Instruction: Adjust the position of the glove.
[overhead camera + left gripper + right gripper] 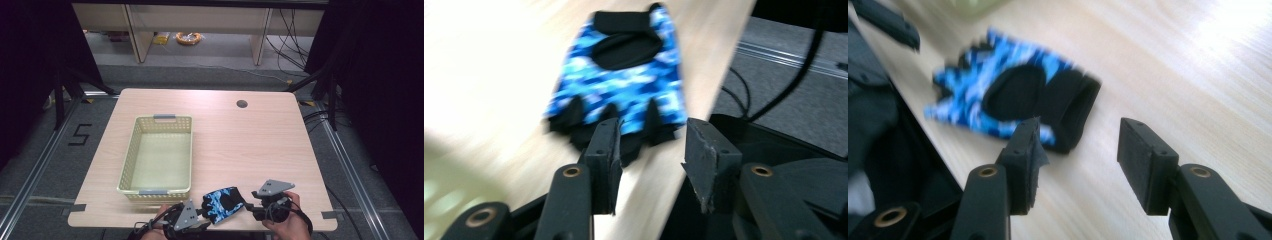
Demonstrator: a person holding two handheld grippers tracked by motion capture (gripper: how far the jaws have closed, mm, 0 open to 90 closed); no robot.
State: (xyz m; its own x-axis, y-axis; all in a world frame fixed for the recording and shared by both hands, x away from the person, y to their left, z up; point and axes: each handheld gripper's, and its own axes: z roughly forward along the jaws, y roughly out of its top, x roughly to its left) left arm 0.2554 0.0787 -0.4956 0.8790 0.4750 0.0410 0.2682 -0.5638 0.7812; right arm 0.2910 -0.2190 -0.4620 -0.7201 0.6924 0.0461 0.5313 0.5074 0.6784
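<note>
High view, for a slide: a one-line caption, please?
Two hand-held grippers, left and right, flank a blue fingerless glove beside a basket.

A pale yellow mesh basket [157, 155] with grey handles stood on the wooden table [250, 145], left of centre, reaching toward the near edge. A round cable hole [242, 104] sat near the far edge, toward the right corner.

The glove [222, 203] lies on the bench [250, 145] at its near edge, between the left gripper [204, 218] and the right gripper [248, 205]. The basket [158, 159] stands left of centre, behind the glove.
</note>
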